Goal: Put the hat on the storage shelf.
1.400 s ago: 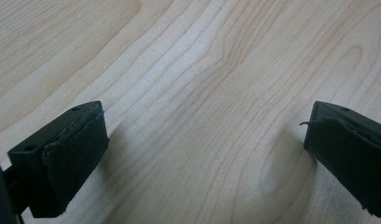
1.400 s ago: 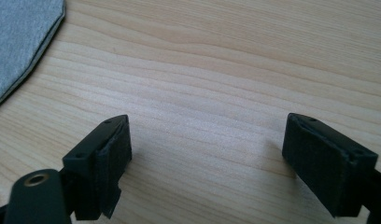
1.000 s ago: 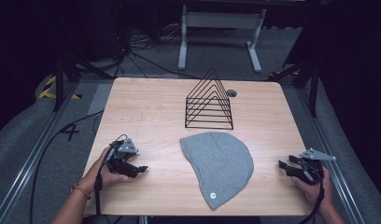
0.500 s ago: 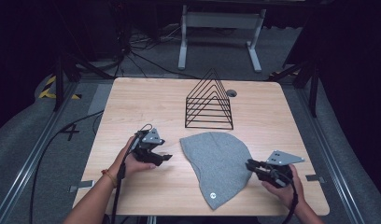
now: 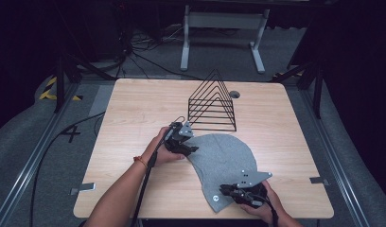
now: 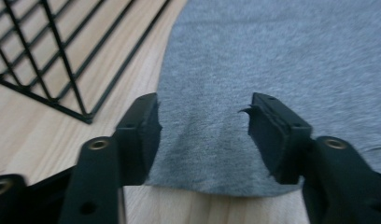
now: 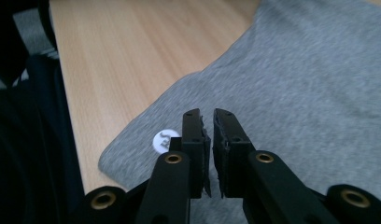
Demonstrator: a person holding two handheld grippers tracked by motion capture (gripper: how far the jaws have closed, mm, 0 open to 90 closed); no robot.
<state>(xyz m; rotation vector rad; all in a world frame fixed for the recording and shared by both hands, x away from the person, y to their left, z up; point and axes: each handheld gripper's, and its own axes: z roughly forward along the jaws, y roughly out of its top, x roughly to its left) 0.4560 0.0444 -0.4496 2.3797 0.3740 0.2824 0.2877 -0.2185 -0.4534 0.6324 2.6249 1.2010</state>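
A grey knitted hat (image 5: 226,158) lies flat on the wooden table (image 5: 134,109), with a small round white label (image 5: 216,199) near its front end. My left gripper (image 5: 189,148) is at the hat's upper left edge. It is open, its jaws straddling the hat's rim (image 6: 202,112) just above the fabric (image 6: 272,56). My right gripper (image 5: 224,191) is over the hat's front end beside the label (image 7: 161,140). Its jaws (image 7: 207,119) are shut with only a thin slit between them, and no fabric shows between them.
A black wire rack (image 5: 212,101) shaped like a triangle stands just behind the hat, close to my left gripper; its bars show in the left gripper view (image 6: 39,56). A round cable hole (image 5: 234,94) sits behind it. The table's front edge (image 7: 69,116) is near my right gripper.
Both grippers have moved inward from the table's sides to the hat: the left to its upper left edge, the right to its front end by the label.
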